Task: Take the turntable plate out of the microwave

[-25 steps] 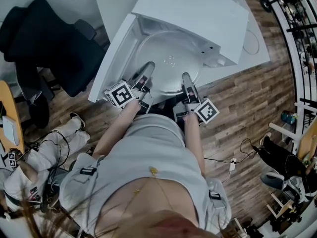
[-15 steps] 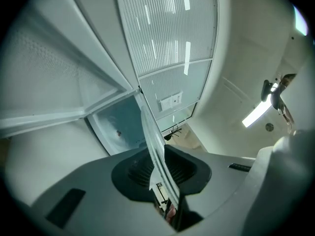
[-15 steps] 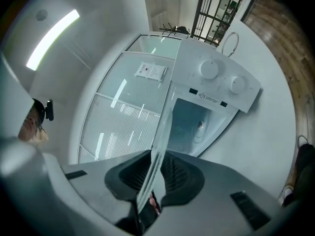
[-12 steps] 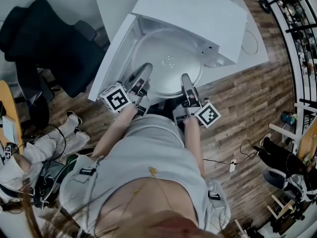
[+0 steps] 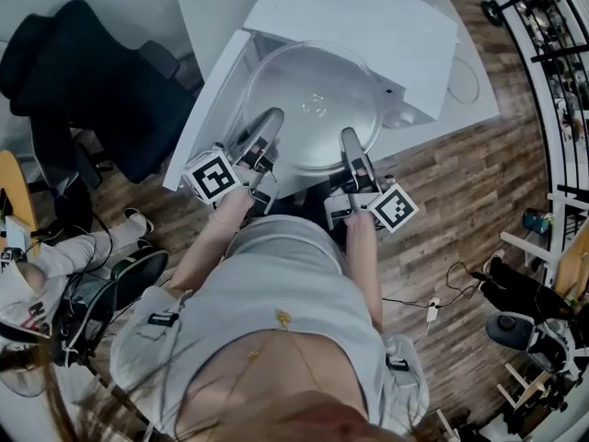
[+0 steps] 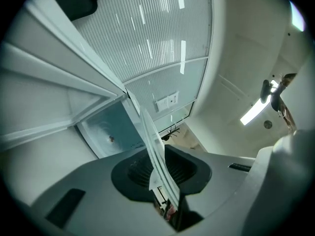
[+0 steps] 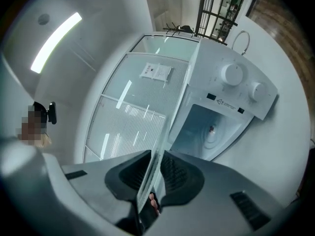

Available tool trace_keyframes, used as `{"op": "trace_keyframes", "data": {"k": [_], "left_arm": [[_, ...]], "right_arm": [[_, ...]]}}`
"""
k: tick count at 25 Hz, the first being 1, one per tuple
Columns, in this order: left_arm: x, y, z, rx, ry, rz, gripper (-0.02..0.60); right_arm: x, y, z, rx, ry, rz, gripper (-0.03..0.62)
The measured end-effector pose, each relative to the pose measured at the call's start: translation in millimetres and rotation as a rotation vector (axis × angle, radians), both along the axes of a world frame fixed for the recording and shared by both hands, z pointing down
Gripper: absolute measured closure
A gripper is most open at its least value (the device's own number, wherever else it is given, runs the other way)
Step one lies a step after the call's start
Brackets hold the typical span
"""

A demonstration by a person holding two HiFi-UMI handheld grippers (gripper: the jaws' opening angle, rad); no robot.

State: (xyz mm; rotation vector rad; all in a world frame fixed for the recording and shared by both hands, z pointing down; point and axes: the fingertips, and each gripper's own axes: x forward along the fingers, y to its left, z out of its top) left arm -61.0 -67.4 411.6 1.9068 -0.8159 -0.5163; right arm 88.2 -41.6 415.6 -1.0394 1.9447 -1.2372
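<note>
1. The turntable plate (image 5: 313, 109) is a round clear-glass disc with a raised rim. It is held level in the upper middle of the head view, at the open mouth of the white microwave (image 5: 368, 17).
2. The left gripper (image 5: 267, 125) points level, forearm stretched forward, and is clamped on the plate's near-left rim.
3. The right gripper (image 5: 351, 144), alongside, pinches the near-right rim.

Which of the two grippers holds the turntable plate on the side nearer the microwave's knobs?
The right gripper, clamped on the turntable plate beside the knob panel; the left gripper grips the opposite edge, by the open door.
</note>
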Motion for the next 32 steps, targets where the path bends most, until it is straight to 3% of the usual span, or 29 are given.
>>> {"op": "trace_keyframes", "data": {"k": [10, 16, 29, 32], "left_arm": [[6, -12, -10, -0.001, 0.001, 0.022, 0.496], [17, -47, -7, -0.017, 0.011, 0.044, 0.495], [38, -86, 2, -0.074, 0.005, 0.058, 0.497], [39, -90, 10, -0.120, 0.016, 0.044, 0.497]], "right_arm": [[6, -13, -14, 0.026, 0.023, -0.011, 0.530], [17, -46, -11, 0.007, 0.029, -0.001, 0.530], [37, -85, 0, -0.036, 0.025, 0.011, 0.530], [39, -90, 4, -0.049, 0.032, 0.011, 0.528]]}}
